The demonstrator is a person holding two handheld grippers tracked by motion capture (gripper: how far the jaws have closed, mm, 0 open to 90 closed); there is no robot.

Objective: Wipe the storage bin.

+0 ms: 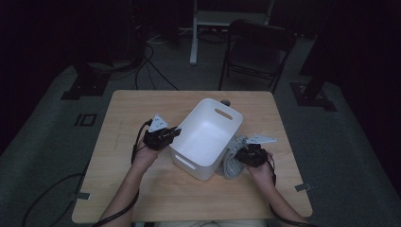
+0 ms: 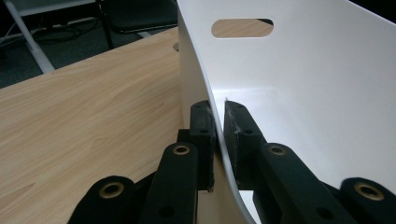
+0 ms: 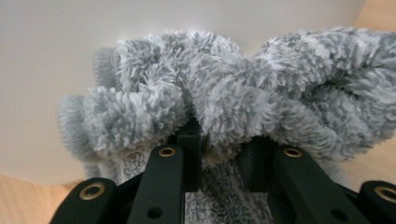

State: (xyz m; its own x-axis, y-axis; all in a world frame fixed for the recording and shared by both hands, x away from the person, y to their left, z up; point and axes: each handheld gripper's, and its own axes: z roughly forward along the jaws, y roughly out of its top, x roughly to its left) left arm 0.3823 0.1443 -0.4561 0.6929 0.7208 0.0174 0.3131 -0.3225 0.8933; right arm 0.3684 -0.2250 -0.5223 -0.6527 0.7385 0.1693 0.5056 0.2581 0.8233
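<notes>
the white plastic bin (image 1: 206,137) with handle slots is pinched at its rim by the left gripper (image 2: 218,140). right of the bin, the fluffy grey towel (image 3: 224,112) is clamped by the right gripper (image 3: 224,158). if lifted low, the towel may be snagged on the rim.

High view dim: my table (image 1: 142,189) lit from above, room beyond it nearly black. White bin (image 1: 206,137) brightest spot, mild glare on its inner wall, soft shadow at its base. Close views brighter; wood past bin soft, bin wall behind grey towel (image 3: 243,102) blurred.
</notes>
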